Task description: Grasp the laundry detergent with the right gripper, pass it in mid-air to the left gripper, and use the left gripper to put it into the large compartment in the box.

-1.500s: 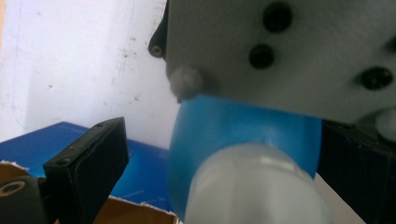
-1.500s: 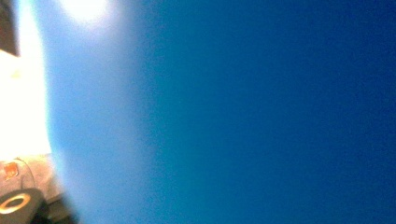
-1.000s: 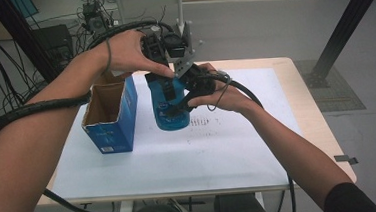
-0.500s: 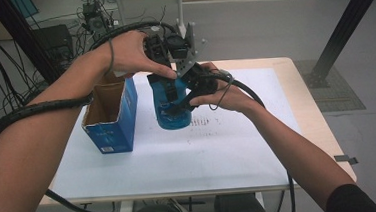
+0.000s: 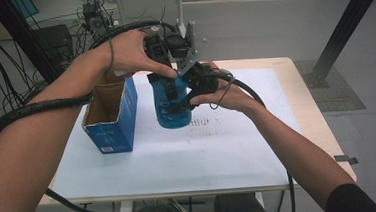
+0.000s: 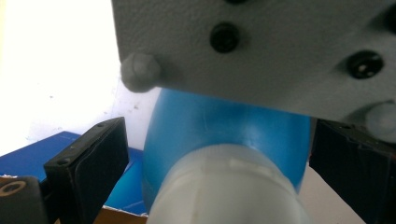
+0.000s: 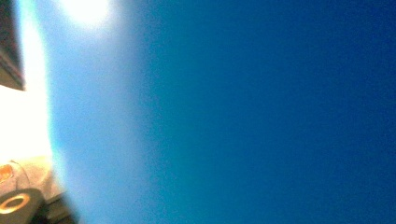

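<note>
Compared with the earlier high-view frames, almost nothing is displaced: bottle, box and both hands sit where they were, and only the left hand's fingers appear to sit slightly differently over the bottle's top. The table [image 5: 298,128], the largest element, carries a white sheet [image 5: 190,161] on which the work takes place; faint print on the sheet is too small to read. The open blue carton [image 5: 111,116] stands upright at the left of the sheet, top flaps open and its brown interior exposed, just beside the bottle, presumably as the container the bottle belongs to; a small white label low on its front face is illegible. The blue bottle [image 5: 172,109] stands upright near the sheet's middle, base apparently on the sheet. The right gripper [image 5: 183,102] clamps the bottle's body from the side, jaws pressed onto it, evidently to hold it fast; its own camera sits so close that blue plastic blurs across the view. The left gripper [image 6: 219,158] comes down from above, its jaws straddling the white cap [image 6: 224,186], with a gap visible beside the left one, so they appear spread and not yet pinching; this placement suggests a cap-twisting step. No brand is readable on the bottle.
</note>
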`<act>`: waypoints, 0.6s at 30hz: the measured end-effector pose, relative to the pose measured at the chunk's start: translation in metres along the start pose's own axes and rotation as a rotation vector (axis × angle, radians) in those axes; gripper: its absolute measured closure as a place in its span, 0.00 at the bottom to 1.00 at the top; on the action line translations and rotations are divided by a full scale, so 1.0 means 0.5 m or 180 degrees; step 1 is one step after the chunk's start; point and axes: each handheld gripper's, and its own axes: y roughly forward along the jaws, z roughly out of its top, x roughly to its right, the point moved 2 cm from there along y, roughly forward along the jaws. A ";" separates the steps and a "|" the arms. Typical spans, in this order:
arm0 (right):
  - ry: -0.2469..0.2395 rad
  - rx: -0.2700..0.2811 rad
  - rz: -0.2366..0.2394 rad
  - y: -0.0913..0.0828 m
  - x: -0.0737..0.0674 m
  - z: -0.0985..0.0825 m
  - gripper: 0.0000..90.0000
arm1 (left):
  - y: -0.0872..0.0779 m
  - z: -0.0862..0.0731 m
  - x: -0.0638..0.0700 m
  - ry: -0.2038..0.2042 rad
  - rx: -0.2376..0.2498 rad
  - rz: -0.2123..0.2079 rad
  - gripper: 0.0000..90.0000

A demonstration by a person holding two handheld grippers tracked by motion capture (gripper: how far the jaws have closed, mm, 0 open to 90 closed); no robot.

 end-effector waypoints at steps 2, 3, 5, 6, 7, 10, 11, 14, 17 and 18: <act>0.0010 0.0001 0.0003 -0.001 -0.002 0.000 0.49 | 0.000 0.000 0.001 0.0000 0.0008 -0.0001 0.06; 0.0005 0.0000 -0.0001 -0.001 -0.002 0.000 0.49 | 0.000 0.000 0.002 0.0006 0.0009 -0.0004 0.06; -0.0005 -0.0001 -0.0017 -0.002 -0.001 0.000 0.49 | 0.000 0.001 0.002 -0.0002 0.0011 0.0003 0.06; -0.0005 0.0000 -0.0019 -0.002 -0.001 0.000 0.49 | 0.000 0.001 0.003 0.0001 0.0010 0.0003 0.06; -0.0005 0.0000 -0.0019 -0.002 -0.001 0.000 0.49 | 0.000 0.001 0.003 0.0001 0.0010 0.0003 0.06; -0.0010 0.0004 -0.0022 -0.003 -0.002 0.000 0.49 | 0.000 0.005 0.004 0.0005 0.0013 -0.0001 0.06; -0.0005 0.0003 -0.0023 -0.004 -0.002 0.001 0.49 | 0.000 0.005 0.004 0.0005 0.0013 -0.0001 0.06; -0.0008 0.0004 -0.0030 -0.005 -0.003 0.001 0.49 | 0.000 0.008 0.005 0.0013 0.0005 -0.0002 0.06; 0.0000 -0.0002 -0.0037 -0.006 -0.003 0.000 0.49 | 0.000 0.009 0.004 0.0011 0.0013 0.0003 0.06; -0.0006 -0.0002 -0.0041 -0.007 -0.002 0.000 0.49 | 0.000 0.009 0.004 0.0014 0.0011 0.0003 0.06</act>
